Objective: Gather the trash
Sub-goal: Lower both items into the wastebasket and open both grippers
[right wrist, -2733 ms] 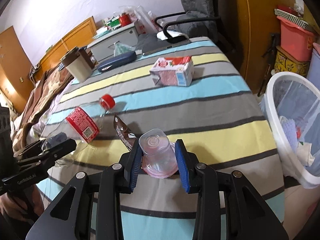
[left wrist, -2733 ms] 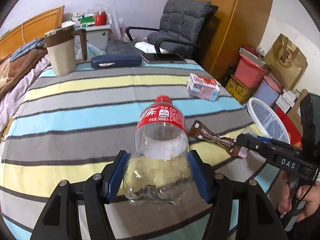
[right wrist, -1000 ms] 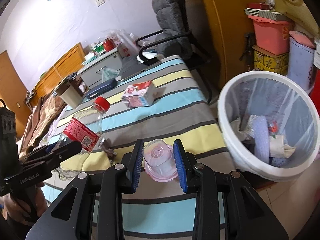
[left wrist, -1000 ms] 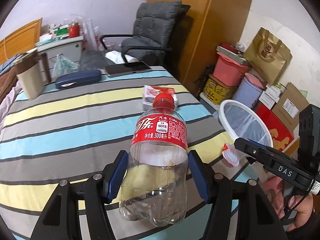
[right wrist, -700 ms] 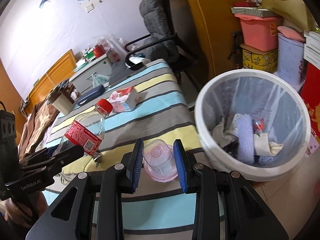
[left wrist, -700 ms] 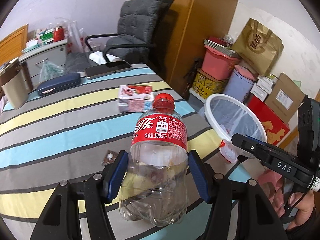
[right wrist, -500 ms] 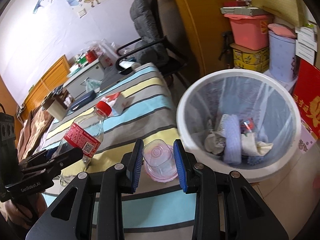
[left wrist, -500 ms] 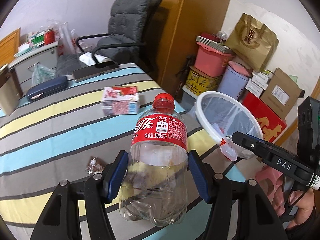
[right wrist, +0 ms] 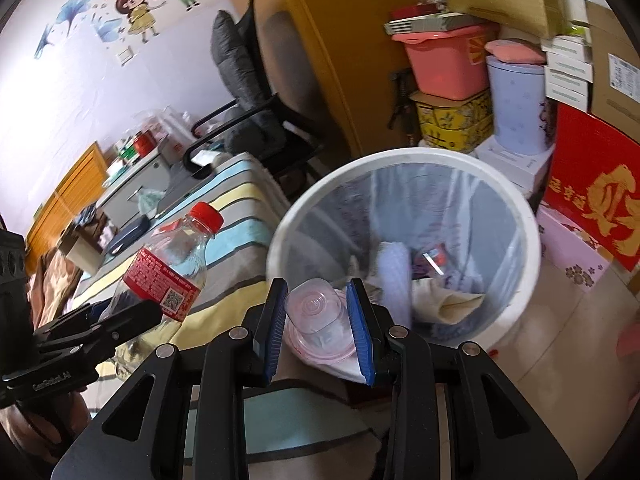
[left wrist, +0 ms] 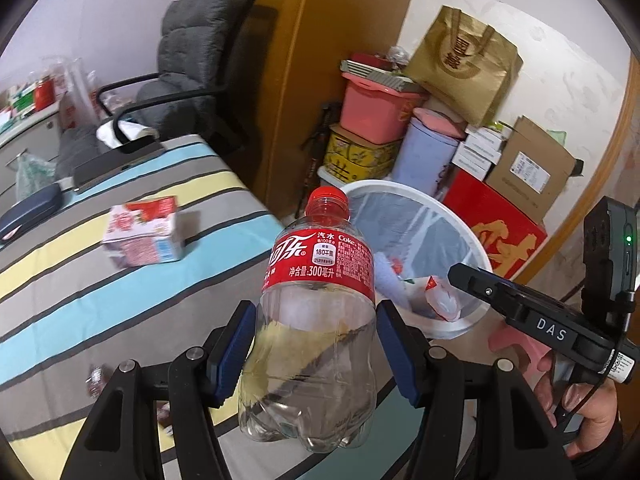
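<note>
My left gripper (left wrist: pixel 316 344) is shut on an empty clear cola bottle (left wrist: pixel 316 320) with a red cap and label, held up near the table's right edge. My right gripper (right wrist: pixel 318 330) is shut on a clear pink plastic cup (right wrist: pixel 316 324), held at the near rim of the white trash bin (right wrist: pixel 404 156). The bin (left wrist: pixel 400 196) stands on the floor beside the table and holds crumpled paper and wrappers. The bottle also shows in the right wrist view (right wrist: pixel 168 264), left of the bin.
A red and white carton (left wrist: pixel 142 236) and a small wrapper (left wrist: pixel 96 376) lie on the striped tablecloth (left wrist: pixel 80 288). A dark case (left wrist: pixel 28 212) and a tablet (left wrist: pixel 116 160) lie further back. An office chair (left wrist: pixel 192 76), stacked boxes and a pink tub (left wrist: pixel 380 108) crowd the floor behind the bin.
Both grippers have lifted their loads off the table and swung right toward the bin. The cup now sits at the bin's near rim; the bottle is close to it.
</note>
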Demonstrator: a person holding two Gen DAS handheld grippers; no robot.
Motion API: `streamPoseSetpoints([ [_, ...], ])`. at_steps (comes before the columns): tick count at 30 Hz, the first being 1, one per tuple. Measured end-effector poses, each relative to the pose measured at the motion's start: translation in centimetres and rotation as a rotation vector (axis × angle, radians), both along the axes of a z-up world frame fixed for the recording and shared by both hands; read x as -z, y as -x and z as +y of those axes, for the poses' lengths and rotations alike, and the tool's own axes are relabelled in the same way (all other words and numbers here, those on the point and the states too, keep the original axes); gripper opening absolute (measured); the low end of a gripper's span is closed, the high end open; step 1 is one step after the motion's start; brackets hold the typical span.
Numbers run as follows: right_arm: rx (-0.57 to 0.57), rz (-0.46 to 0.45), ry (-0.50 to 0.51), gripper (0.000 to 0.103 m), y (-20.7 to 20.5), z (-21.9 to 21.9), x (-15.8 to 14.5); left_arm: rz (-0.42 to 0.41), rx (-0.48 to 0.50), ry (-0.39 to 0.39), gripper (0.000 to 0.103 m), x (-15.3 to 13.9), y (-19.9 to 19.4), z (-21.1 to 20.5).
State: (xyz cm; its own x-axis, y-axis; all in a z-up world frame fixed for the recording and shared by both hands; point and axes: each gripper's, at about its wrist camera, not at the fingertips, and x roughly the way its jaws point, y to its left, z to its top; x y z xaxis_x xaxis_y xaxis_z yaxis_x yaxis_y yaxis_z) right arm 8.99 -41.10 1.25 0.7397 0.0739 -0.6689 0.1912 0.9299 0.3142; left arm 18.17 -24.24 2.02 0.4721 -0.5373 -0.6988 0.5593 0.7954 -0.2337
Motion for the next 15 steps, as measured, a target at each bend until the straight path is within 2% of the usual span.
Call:
streamPoseSetpoints([
  [15, 0.107, 0.045, -0.009, 0.034, 0.1, -4.3, 1.4, 0.045, 0.124, -0.006, 0.062, 2.0, -1.8, -7.3],
])
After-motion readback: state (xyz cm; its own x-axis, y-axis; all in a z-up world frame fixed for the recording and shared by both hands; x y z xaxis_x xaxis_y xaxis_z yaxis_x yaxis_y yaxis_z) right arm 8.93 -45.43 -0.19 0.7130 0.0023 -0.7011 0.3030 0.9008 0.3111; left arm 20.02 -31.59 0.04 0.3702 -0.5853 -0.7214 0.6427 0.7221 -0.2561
